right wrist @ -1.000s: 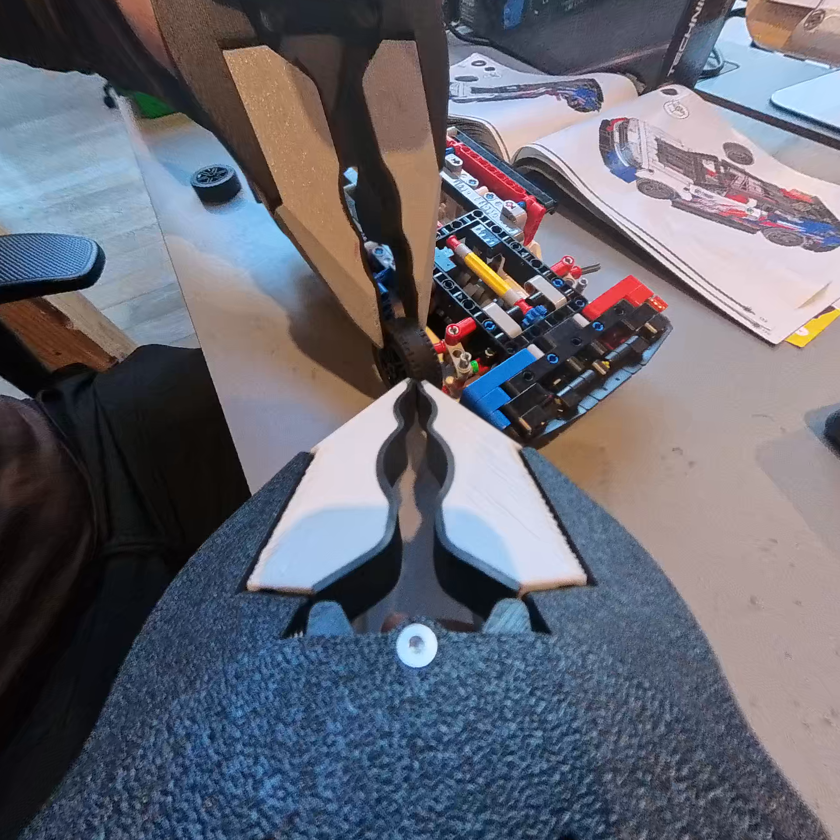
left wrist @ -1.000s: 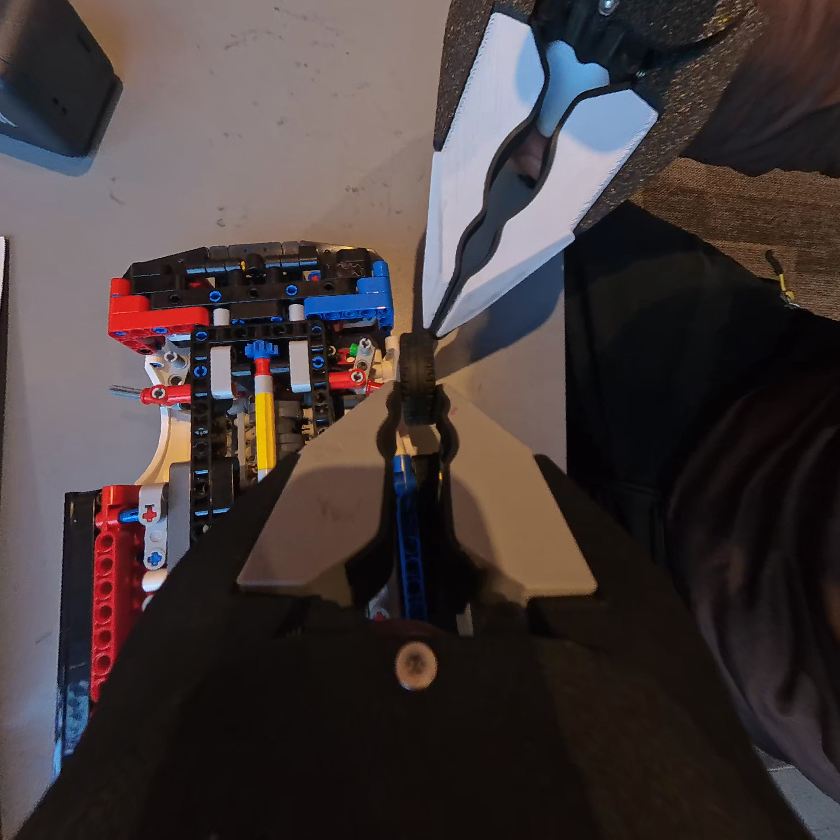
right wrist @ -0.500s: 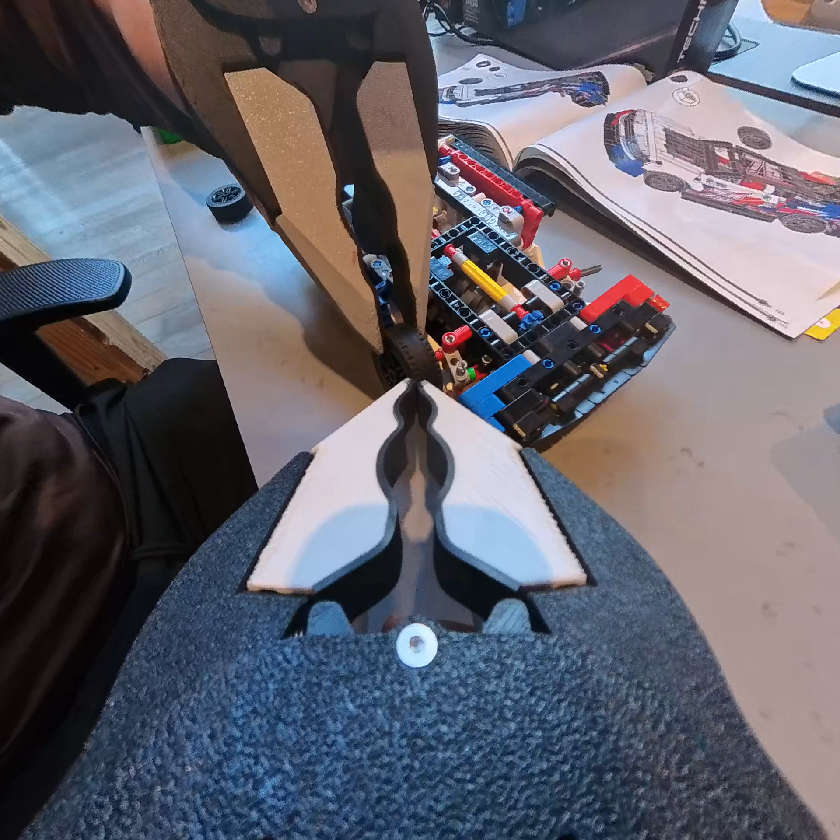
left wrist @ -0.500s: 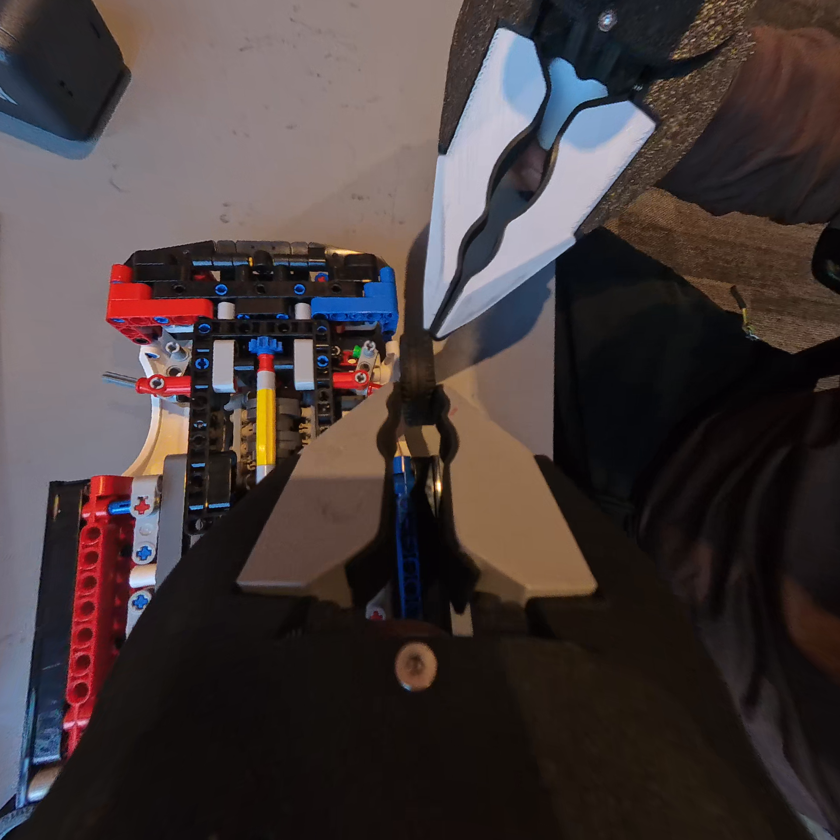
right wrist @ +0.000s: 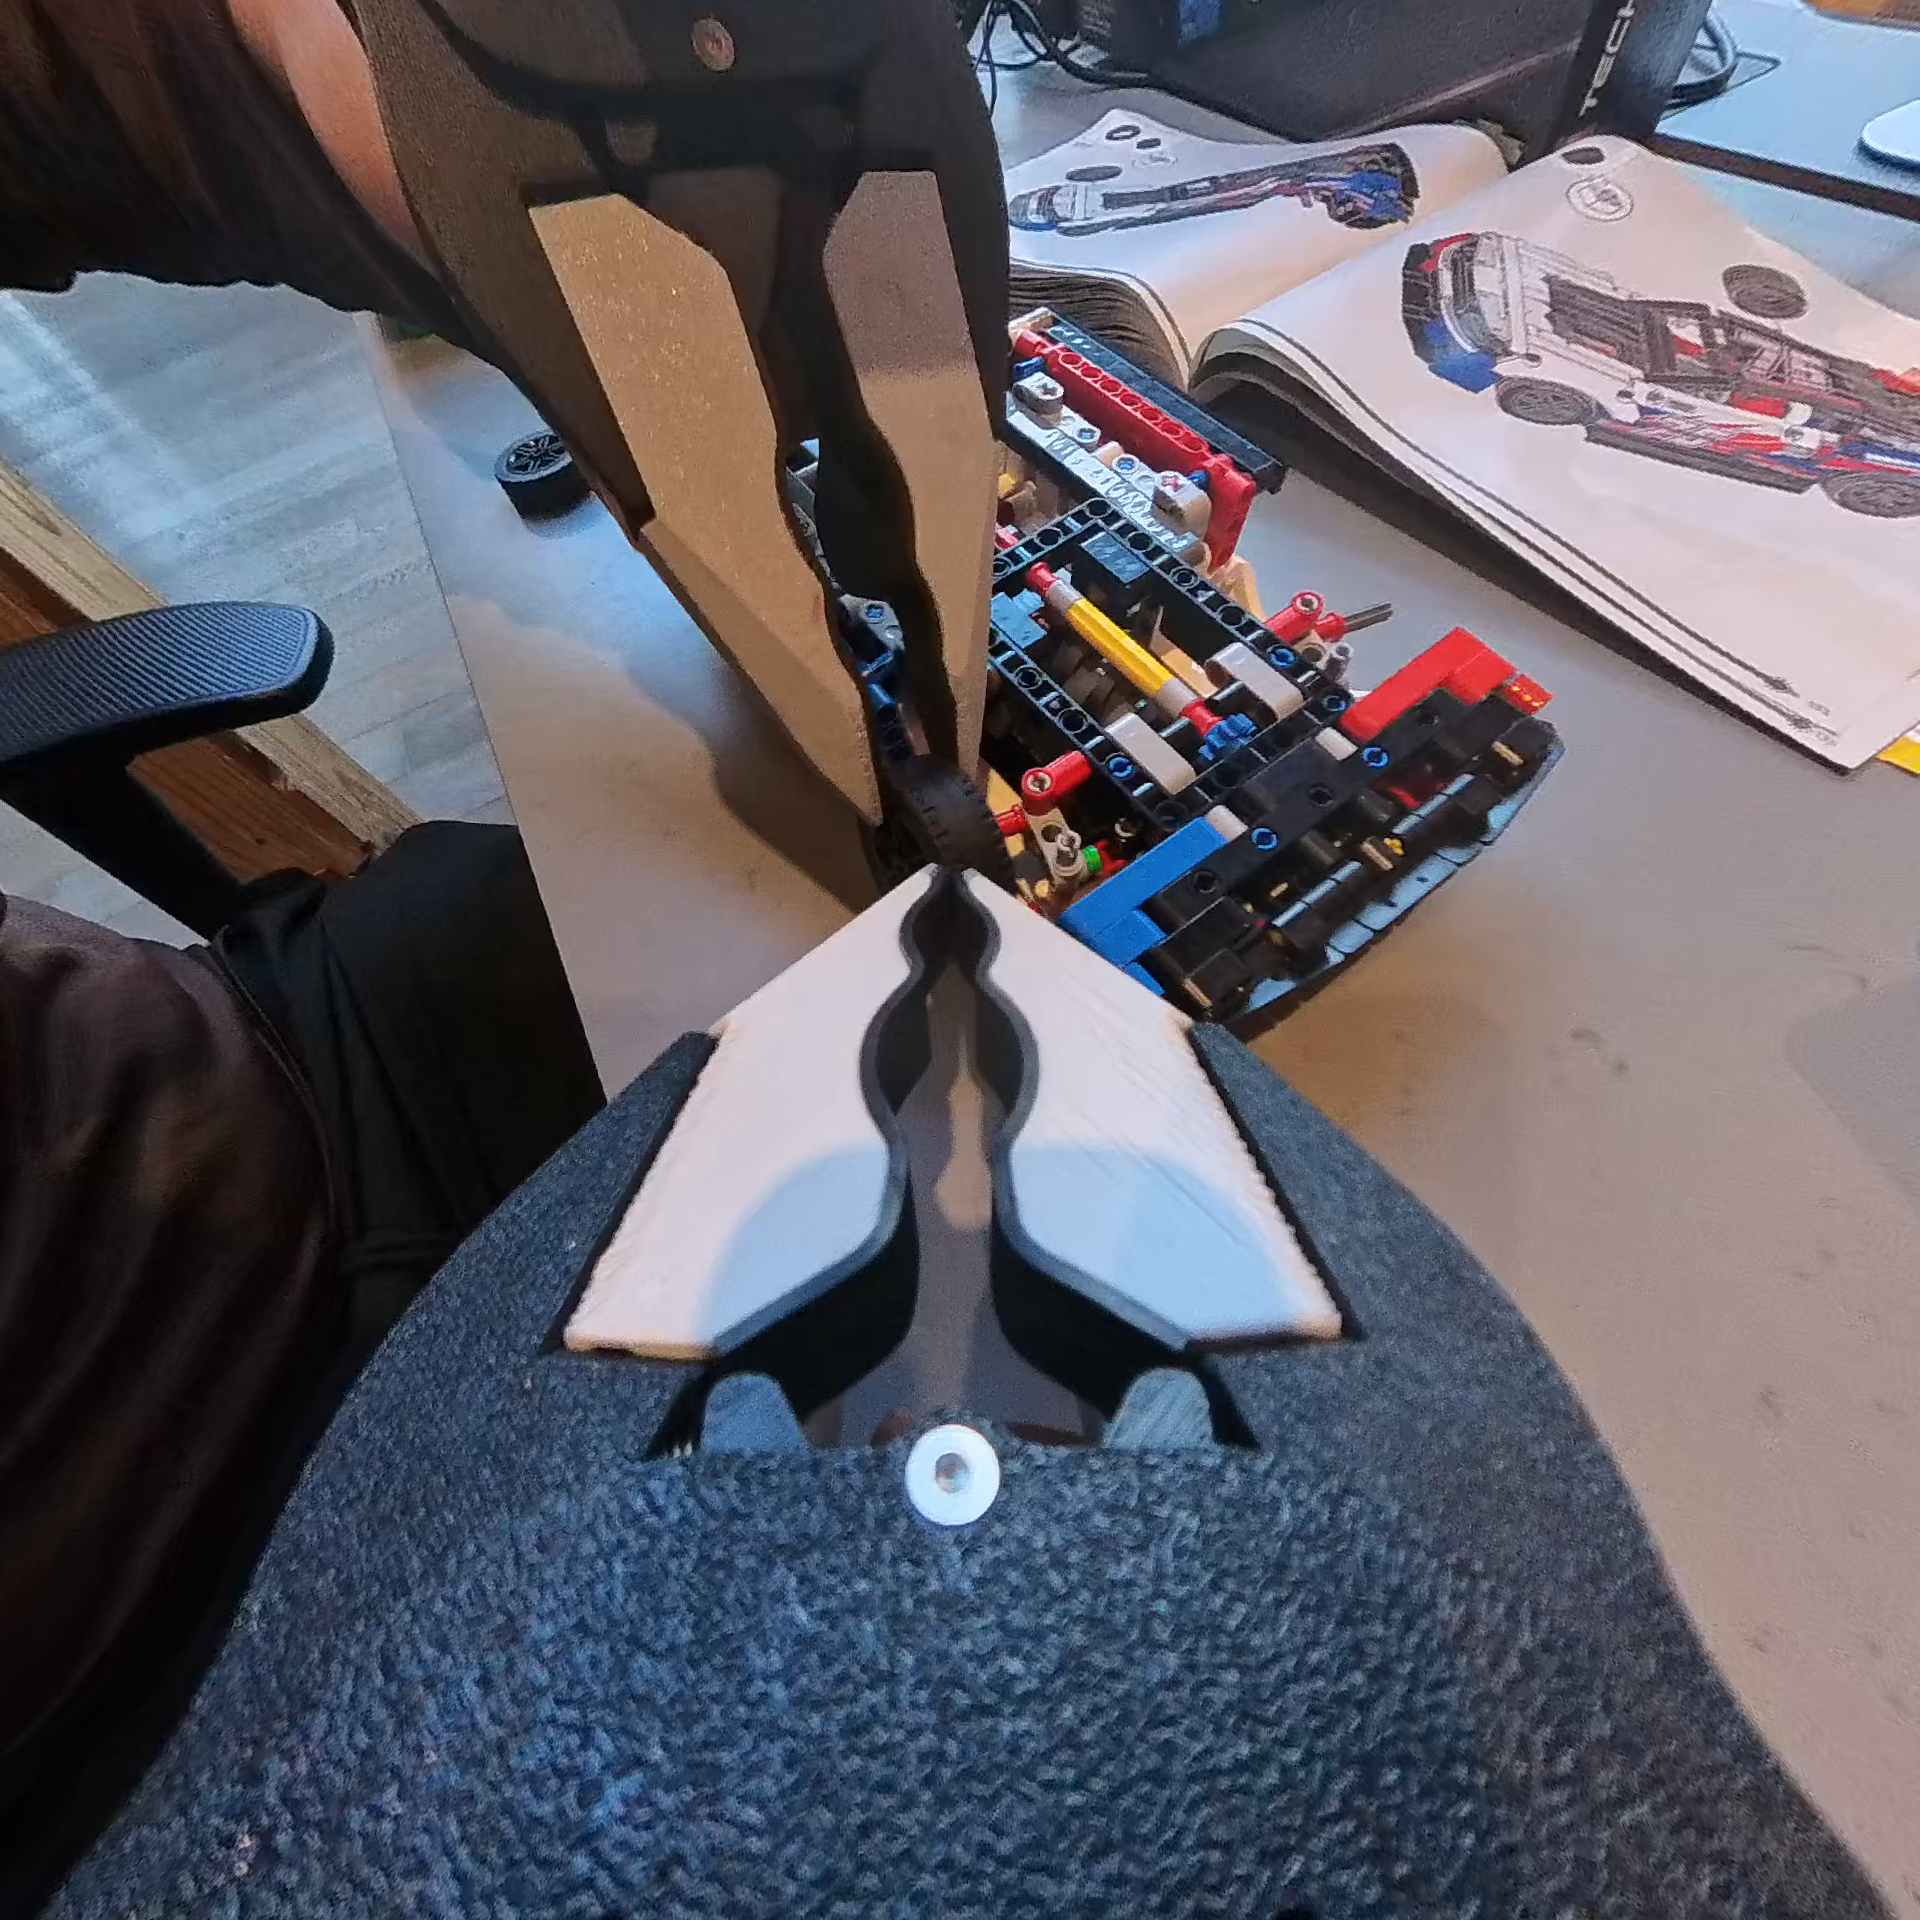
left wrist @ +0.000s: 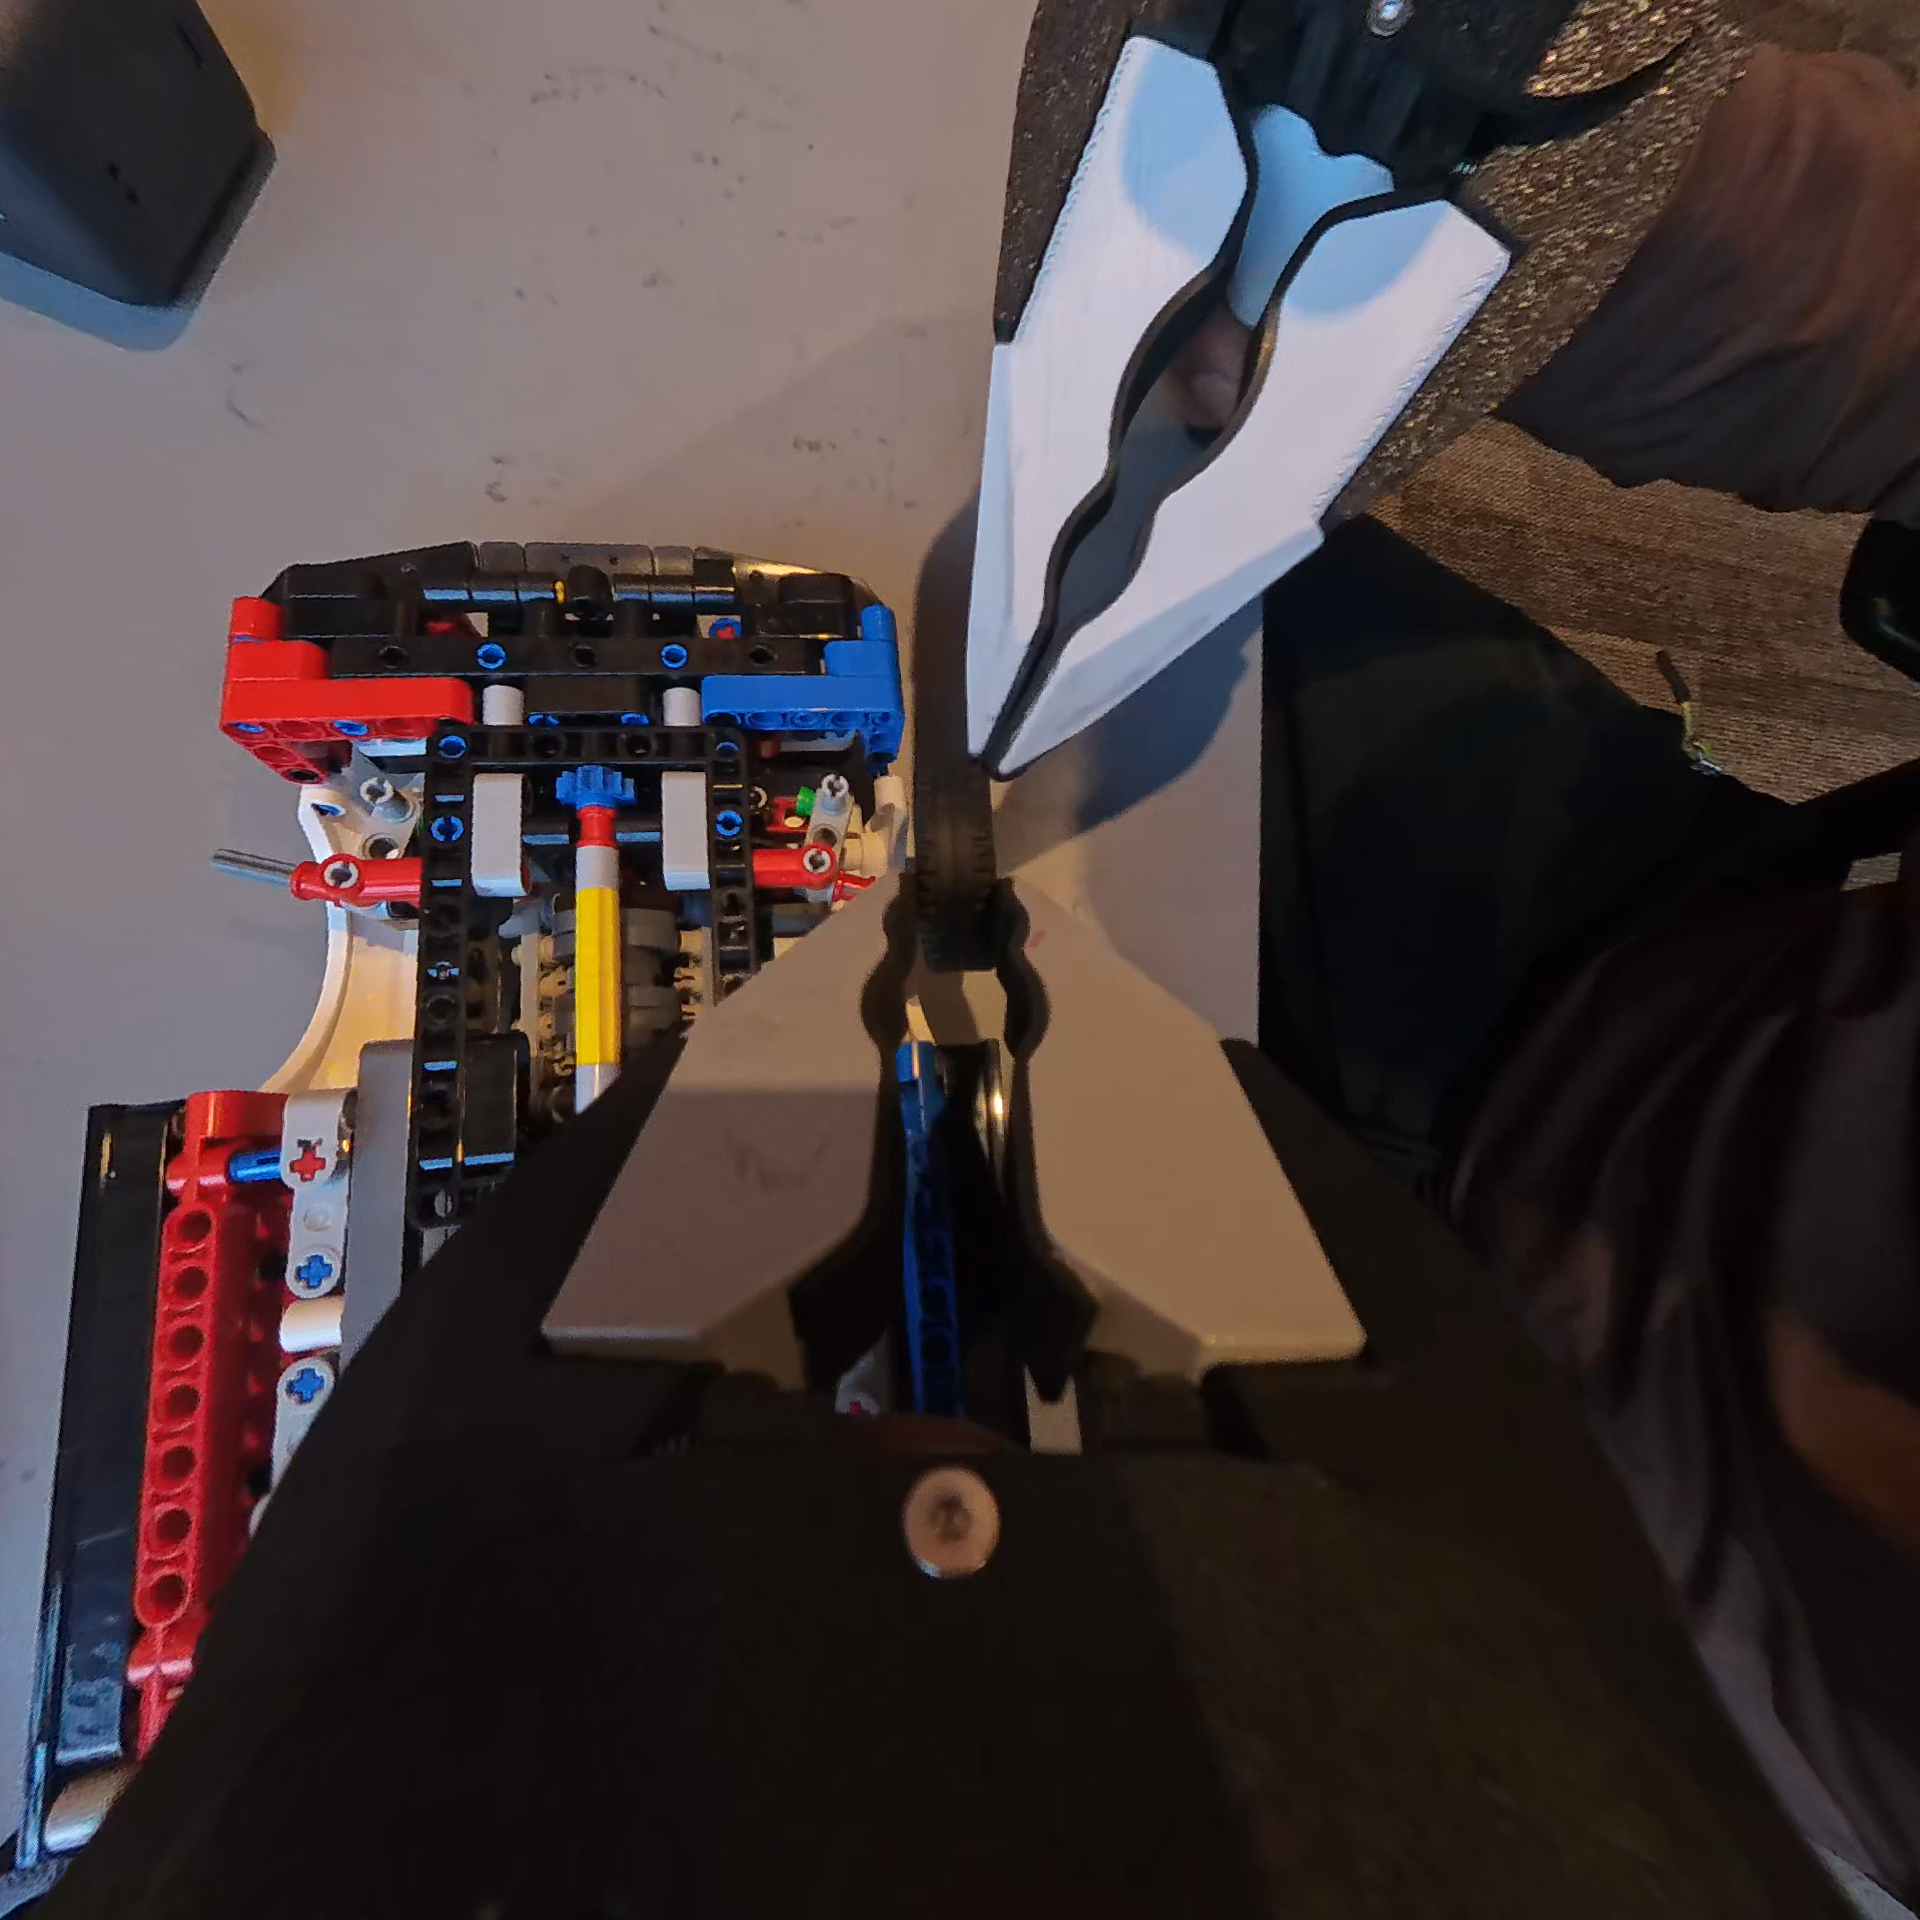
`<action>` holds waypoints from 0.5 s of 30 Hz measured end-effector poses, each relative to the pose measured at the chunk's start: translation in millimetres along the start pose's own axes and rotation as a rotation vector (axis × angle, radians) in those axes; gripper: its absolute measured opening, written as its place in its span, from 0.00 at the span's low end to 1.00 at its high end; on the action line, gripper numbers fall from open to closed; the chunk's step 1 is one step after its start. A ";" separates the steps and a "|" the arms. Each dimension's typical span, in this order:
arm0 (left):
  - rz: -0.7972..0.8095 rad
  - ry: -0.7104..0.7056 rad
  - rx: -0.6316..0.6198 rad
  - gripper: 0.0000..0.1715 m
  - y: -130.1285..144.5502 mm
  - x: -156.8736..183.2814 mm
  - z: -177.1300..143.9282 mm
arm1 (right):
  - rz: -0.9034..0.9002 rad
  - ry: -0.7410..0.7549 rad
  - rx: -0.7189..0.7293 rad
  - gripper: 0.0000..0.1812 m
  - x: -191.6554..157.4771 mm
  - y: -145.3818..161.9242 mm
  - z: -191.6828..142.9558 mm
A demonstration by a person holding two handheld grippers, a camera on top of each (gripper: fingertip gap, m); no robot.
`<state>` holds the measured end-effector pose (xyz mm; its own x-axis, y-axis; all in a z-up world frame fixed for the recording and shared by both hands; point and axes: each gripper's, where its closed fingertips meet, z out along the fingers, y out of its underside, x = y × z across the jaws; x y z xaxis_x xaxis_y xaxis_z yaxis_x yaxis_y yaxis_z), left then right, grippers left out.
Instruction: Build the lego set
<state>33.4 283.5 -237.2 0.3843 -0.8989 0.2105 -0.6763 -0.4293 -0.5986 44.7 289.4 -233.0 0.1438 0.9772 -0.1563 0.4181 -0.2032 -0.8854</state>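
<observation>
Wheel [left wrist: 954, 883] sitting upright at the near-right corner of the half-built Technic car chassis [left wrist: 582, 831], tread edge facing up, apparently going onto the axle stub there. Pinched by the left gripper [left wrist: 951, 935], tips narrowed onto the tyre from above. Blue liftarm [left wrist: 928, 1226] visible back between those same fingers, but can't tell if clamped or just lying underneath. Right gripper [right wrist: 948, 883] fingers closed together, holding nothing, tips touching or just off the tyre on the side away from the chassis. Probably about to push sideways, toward the chassis, along the axle line, so wheel plane needs staying square to that. Right gripper nearer for the push, left steadying.

Chassis flat on a scuffed pale tabletop [left wrist: 623, 312], very close to the table edge. Spare wheel [right wrist: 540, 470] well apart, further along that edge. Open instruction booklet [right wrist: 1558, 343] beyond the chassis. Dark box [left wrist: 114, 156] off at a far corner. Black chair armrest [right wrist: 156, 675] and wood floor past the edge.
</observation>
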 end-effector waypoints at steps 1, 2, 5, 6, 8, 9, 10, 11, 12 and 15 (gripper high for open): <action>0.001 0.001 -0.003 0.06 0.7 0.4 -0.1 | -0.001 -0.002 0.000 0.00 -0.6 0.0 0.4; -0.001 0.003 -0.005 0.06 1.1 0.8 -0.3 | 0.001 -0.004 0.001 0.00 -1.3 -0.1 0.6; -0.001 0.004 -0.007 0.07 1.8 1.9 -0.5 | 0.006 -0.011 0.004 0.00 -2.9 0.0 1.0; 0.000 0.003 -0.008 0.07 2.0 2.1 -0.5 | 0.008 -0.013 0.004 0.00 -3.2 0.1 1.2; -0.001 0.003 -0.010 0.07 2.4 2.3 -0.6 | 0.011 -0.017 0.004 0.00 -3.7 0.1 1.5; -0.004 0.004 -0.011 0.07 2.6 2.3 -0.8 | 0.012 -0.018 0.005 0.00 -4.0 -0.1 1.6; -0.008 0.006 -0.012 0.07 2.6 2.5 -1.2 | 0.012 -0.019 0.006 0.00 -4.5 -0.4 1.7; -0.008 0.005 -0.012 0.07 2.3 2.7 -1.6 | 0.013 -0.021 0.007 0.00 -4.8 -0.4 1.9; -0.003 0.001 -0.010 0.07 1.6 2.9 -1.9 | 0.013 -0.025 0.005 0.00 -5.0 0.0 1.8; 0.017 0.017 -0.004 0.07 -1.0 9.7 -4.1 | 0.010 -0.096 0.031 0.00 -10.7 -1.0 -4.2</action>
<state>35.3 274.9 -231.4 0.3623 -0.9072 0.2137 -0.6852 -0.4147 -0.5987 46.6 278.9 -228.5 0.0601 0.9769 -0.2050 0.3890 -0.2121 -0.8965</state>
